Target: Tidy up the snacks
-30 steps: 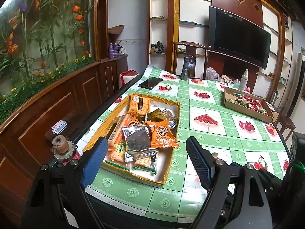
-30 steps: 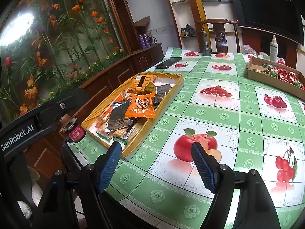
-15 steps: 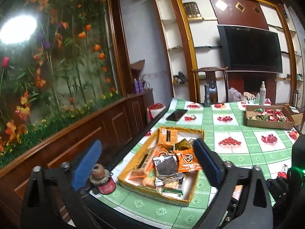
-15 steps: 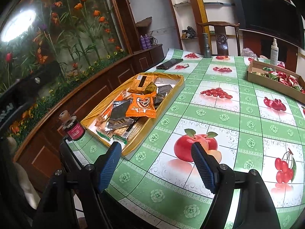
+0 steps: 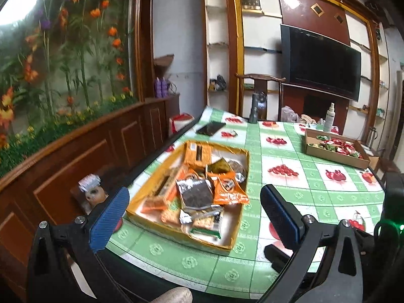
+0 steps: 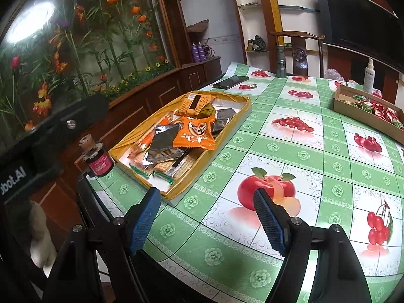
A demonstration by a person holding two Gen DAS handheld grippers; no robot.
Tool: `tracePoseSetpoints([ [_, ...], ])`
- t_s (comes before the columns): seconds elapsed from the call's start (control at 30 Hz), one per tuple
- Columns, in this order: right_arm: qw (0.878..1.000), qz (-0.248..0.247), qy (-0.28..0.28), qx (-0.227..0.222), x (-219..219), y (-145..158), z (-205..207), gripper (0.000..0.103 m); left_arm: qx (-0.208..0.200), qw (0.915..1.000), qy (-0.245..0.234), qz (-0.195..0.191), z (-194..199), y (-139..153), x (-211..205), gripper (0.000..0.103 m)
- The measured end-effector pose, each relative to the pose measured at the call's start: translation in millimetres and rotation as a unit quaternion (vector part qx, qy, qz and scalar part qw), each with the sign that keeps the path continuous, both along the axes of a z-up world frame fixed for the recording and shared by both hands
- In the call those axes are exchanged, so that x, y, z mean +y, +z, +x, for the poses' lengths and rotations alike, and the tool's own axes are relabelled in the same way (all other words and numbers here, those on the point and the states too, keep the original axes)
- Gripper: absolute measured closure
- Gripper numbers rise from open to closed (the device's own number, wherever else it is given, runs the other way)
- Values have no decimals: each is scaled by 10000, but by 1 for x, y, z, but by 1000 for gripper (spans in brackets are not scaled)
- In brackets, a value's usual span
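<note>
Assorted foil and orange snack packets (image 6: 176, 139) are lying heaped in a shallow yellow cardboard tray (image 6: 228, 128) at the near left of the green fruit-print tablecloth (image 6: 290, 151). Left gripper (image 5: 194, 212) and right gripper (image 6: 207, 217) are hovering nearby, jaws spread, gripping nothing. A far-right brown box (image 6: 353, 109) is holding what are possibly wrapped candies.

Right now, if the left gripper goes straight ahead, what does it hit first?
Probably the snack pile in the yellow tray: the open left gripper frames the silver packet on top. Depth is unclear; it may reach the tray's near rim first.
</note>
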State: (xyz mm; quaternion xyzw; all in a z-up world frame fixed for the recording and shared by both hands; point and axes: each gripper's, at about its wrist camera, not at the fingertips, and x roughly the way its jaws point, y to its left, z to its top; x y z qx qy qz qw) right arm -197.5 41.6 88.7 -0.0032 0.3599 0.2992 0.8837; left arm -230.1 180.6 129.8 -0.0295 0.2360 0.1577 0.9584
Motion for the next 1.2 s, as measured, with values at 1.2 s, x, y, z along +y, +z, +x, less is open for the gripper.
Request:
tracePoseSetpoints([
  [1.2,9986,-371,286,246,31,-26,10,25,806,9899,-142,-1157,30,-51,37,0],
])
